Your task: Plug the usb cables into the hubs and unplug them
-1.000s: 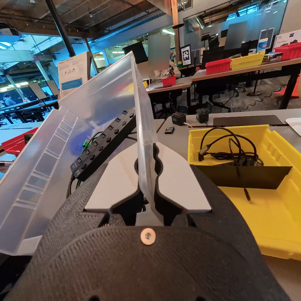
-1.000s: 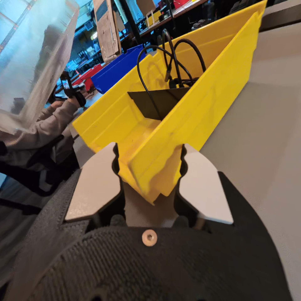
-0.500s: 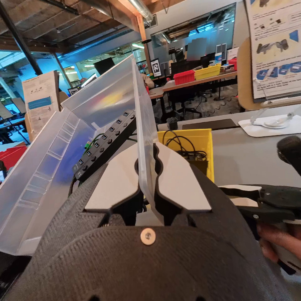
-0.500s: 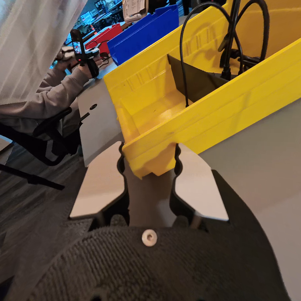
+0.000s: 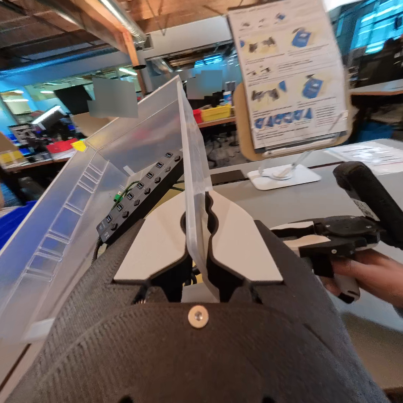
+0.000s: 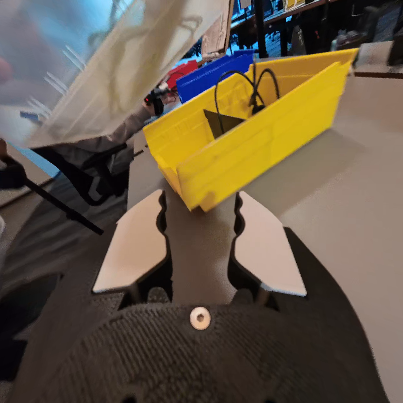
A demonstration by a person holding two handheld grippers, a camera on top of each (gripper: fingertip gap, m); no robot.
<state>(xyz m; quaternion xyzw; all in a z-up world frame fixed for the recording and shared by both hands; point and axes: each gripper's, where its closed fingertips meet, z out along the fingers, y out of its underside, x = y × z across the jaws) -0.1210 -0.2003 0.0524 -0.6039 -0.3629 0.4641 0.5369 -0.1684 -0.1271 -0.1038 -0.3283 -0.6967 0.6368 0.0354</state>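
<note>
My left gripper (image 5: pixel 197 209) is shut on the side wall of a clear plastic bin (image 5: pixel 72 196) and holds it tilted in the air. Inside the bin lies a long black USB hub (image 5: pixel 141 196) with a green braided cable (image 5: pixel 122 194). My right gripper (image 6: pixel 199 196) is open and empty just in front of the near corner of a yellow bin (image 6: pixel 250 150) on the grey table. Black USB cables (image 6: pixel 255 91) lie behind a black divider in the yellow bin. The right gripper also shows in the left wrist view (image 5: pixel 294 233), held by a hand.
A printed sheet on a white stand (image 5: pixel 287 74) is at the table's far side. A blue bin (image 6: pixel 209 76) and a red bin sit beyond the yellow bin. A seated person in a grey sleeve (image 6: pixel 122 128) is at the left. The grey table (image 6: pixel 338 196) extends to the right. The left gripper's tips are roughly 20 cm from the right gripper's.
The right gripper let go of the yellow bin's corner and backed away from it. The left gripper carried the clear bin to the right, so the yellow bin left its view.
</note>
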